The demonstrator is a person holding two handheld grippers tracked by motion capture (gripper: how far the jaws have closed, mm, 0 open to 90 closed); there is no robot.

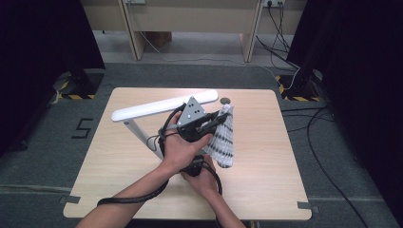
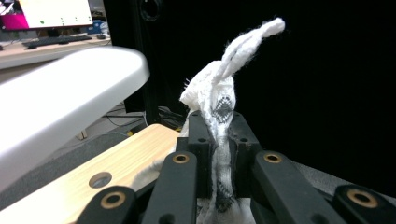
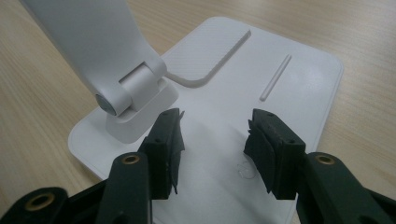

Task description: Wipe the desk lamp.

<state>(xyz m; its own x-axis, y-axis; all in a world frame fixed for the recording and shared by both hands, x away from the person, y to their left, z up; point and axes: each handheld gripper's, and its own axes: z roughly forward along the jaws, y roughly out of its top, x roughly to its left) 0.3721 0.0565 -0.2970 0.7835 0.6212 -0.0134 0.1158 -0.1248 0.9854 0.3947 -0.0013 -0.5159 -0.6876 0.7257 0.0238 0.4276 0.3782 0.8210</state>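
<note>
Left jaws: the left gripper (image 2: 219,154) has them clamped on a white knitted cloth with black pattern (image 2: 223,100), whose twisted end rises beyond their tips.
Right jaws: the right gripper (image 3: 212,140) holds them apart, nothing between, just over the flat white lamp base (image 3: 261,60).
Lamp arm: white hinged bar (image 3: 100,51), left of the right jaws.
Table: light wood (image 1: 266,185).

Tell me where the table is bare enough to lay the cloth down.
Bare wood lies right of the cloth out to the table edge, and left of the lamp post. The middle is crowded: lamp, both hands, left gripper shut on the cloth.
</note>
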